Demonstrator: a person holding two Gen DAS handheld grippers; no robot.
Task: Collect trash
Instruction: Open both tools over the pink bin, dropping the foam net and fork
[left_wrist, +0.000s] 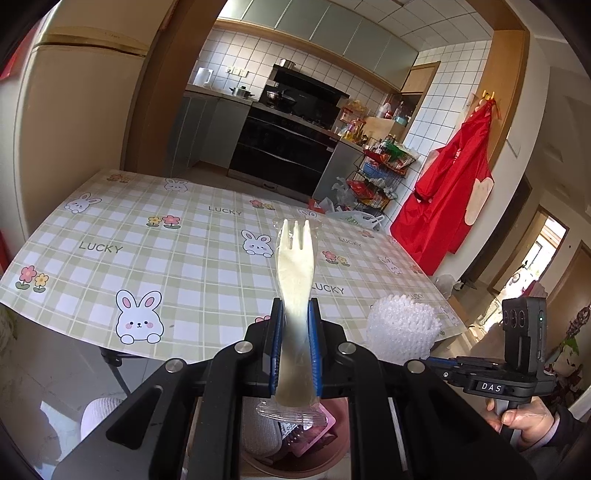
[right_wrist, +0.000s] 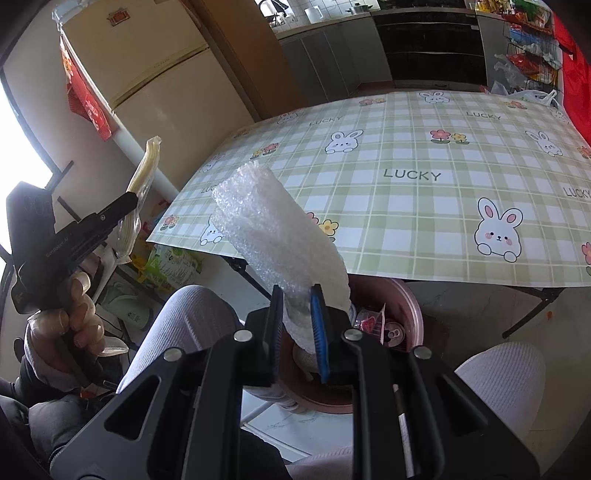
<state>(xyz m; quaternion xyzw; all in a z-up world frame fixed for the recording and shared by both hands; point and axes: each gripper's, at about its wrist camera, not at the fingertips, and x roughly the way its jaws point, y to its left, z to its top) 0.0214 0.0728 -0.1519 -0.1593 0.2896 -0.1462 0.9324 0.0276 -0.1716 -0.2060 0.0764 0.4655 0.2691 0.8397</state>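
The left gripper (left_wrist: 295, 325) tilts gently downward, its blue-padded fingers (left_wrist: 314, 332) clamped on the handle of a pale plastic fork (left_wrist: 295, 266) sealed in a clear wrapper, tines up and pointing away. Seen from the right wrist, a gloved hand (right_wrist: 66, 317) grips its handle. The right gripper (right_wrist: 297, 317) pitches down more steeply, fingers (right_wrist: 318, 321) pinched tight on a wad of white bubble wrap (right_wrist: 273, 236) that leans up-left. Both items hang off the near edge of the bunny-print table (right_wrist: 424, 206), above a pink bin (right_wrist: 406, 295) on the floor holding other trash.
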